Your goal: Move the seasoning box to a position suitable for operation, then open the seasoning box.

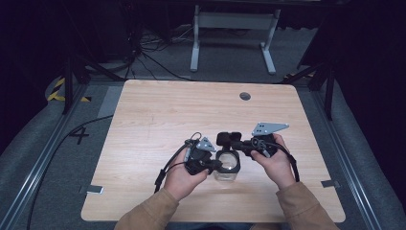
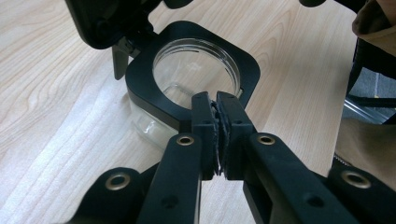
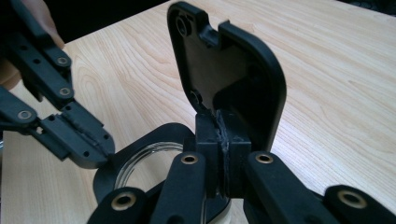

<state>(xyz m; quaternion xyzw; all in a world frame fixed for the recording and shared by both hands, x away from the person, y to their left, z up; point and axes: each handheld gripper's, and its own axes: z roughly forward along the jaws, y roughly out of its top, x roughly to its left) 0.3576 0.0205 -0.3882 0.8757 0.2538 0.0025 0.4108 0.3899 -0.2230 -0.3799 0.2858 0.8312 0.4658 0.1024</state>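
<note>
Here the hinged lid (image 3: 233, 70) stands upright, clamped in the right tool (image 3: 223, 154); the left tool (image 2: 218, 135) pinches the jar's black collar (image 2: 140, 79) opposite.

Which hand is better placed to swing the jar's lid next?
Right. The right gripper pinches the upright lid by its edge, so it could swing it; the left gripper clamps the collar, steadying the jar.
</note>
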